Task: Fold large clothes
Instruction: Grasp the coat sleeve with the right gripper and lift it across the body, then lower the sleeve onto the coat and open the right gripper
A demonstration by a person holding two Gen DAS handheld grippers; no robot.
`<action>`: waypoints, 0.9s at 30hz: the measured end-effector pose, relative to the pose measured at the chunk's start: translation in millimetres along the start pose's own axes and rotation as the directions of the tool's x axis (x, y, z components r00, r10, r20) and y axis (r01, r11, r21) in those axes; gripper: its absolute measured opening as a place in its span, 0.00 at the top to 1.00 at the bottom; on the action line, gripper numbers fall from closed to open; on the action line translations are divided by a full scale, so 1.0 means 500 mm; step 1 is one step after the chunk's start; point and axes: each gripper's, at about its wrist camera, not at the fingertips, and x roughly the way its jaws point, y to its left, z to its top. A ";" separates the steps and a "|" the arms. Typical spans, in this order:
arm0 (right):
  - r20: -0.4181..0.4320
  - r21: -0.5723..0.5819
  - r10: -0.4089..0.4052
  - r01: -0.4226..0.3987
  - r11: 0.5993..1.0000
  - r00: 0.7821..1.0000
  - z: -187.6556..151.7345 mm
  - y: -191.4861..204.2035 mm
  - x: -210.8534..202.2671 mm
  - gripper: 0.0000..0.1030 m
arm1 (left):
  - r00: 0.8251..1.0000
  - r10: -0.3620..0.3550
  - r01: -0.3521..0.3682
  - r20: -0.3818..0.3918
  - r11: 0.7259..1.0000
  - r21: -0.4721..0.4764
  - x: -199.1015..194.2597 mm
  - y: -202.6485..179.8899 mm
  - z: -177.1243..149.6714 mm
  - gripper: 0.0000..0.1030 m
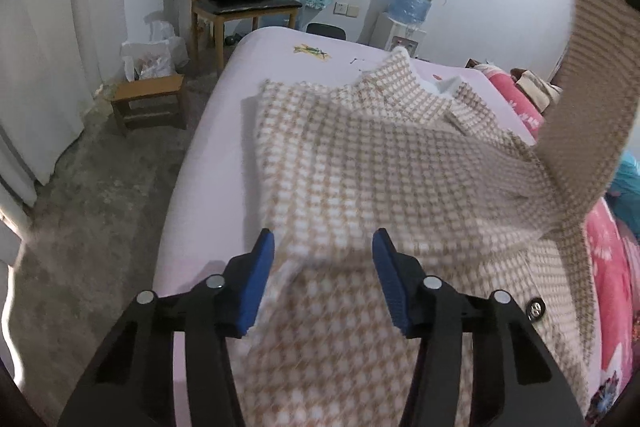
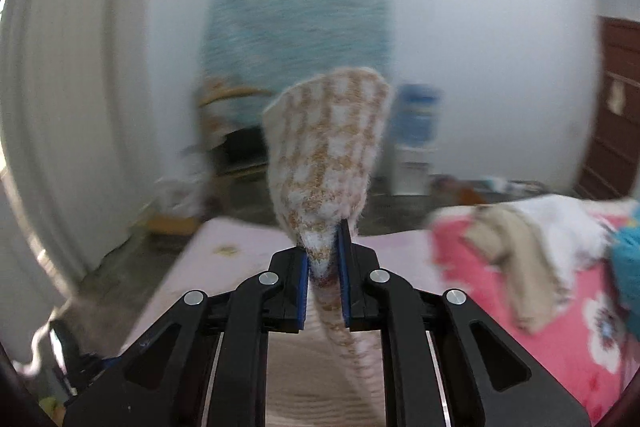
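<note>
A large beige-and-white checked garment [image 1: 360,167] lies spread on the pink bed [image 1: 200,179], with a dark button [image 1: 535,309] near its right edge. My left gripper [image 1: 324,263] hovers over the garment's near end. Its blue pads stand well apart, a raised fold of cloth between them without a visible squeeze. At the right, one strip of the garment [image 1: 580,99] is pulled up off the bed toward the top corner. My right gripper [image 2: 323,259] is shut on that checked cloth, and its end [image 2: 328,139] sticks up past the fingertips. The right wrist view is blurred.
A wooden chair [image 1: 240,7] holding a black bag, a low stool [image 1: 150,103] and a white plastic bag [image 1: 154,57] stand on the floor left of the bed. A water dispenser [image 1: 412,7] is at the far wall. A pink floral quilt [image 2: 540,287] with loose clothes lies on the right.
</note>
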 end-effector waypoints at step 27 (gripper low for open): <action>-0.511 0.351 0.130 0.068 0.934 0.850 -0.357 -0.309 0.298 0.37 | 0.994 -0.012 0.005 -0.104 0.998 -0.066 0.137 0.035 0.120 0.81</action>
